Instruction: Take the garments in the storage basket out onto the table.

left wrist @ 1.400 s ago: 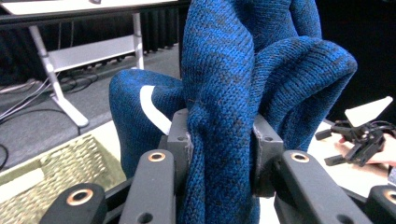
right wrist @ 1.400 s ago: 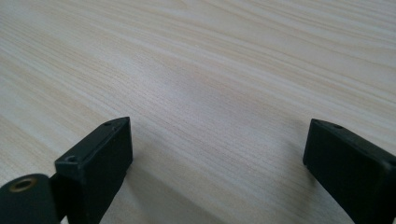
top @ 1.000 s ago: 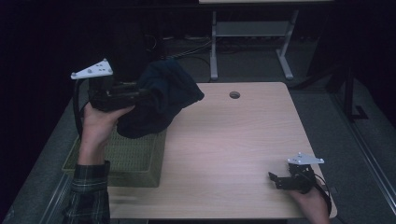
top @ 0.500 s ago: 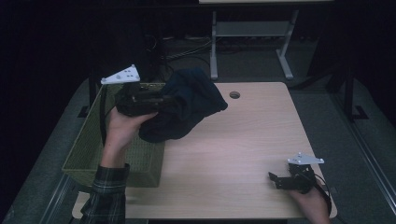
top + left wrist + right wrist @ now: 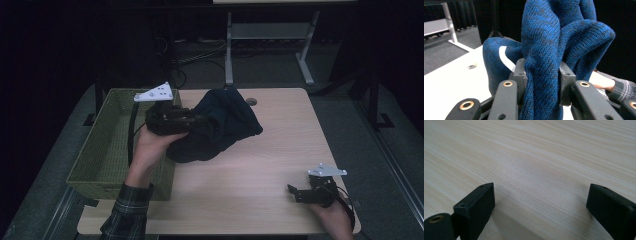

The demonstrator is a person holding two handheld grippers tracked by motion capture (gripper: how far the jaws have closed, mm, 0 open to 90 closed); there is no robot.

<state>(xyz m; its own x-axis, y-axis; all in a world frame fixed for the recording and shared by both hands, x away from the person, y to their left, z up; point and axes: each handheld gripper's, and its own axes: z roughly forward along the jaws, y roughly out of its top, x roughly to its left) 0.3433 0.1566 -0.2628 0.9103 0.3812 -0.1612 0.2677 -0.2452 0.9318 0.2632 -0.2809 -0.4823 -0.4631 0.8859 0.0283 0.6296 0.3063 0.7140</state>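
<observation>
knitwear first: from the high view we saw our left gripper [image 5: 200, 122] clamped on a dark blue sweater [image 5: 222, 125], which hung bunched over the table [image 5: 280, 150], its lower folds at or just above the wood, just right of the green basket [image 5: 107, 150]. our left hand [image 5: 152, 145] held the gripper over the basket's right rim. our right gripper [image 5: 296, 192] sat near the table's front right corner, well apart from the sweater, in our right hand [image 5: 332, 215].

from the left gripper view we saw the jaws pressing a thick fold of sweater [image 5: 544, 62] between them, more knit bulging above and to both sides. a pale stripe showed on the cloth at left, and the table [image 5: 449, 82] lay below.

from the right gripper view we saw the jaws spread wide over bare table [image 5: 536, 157], nothing between them.
</observation>
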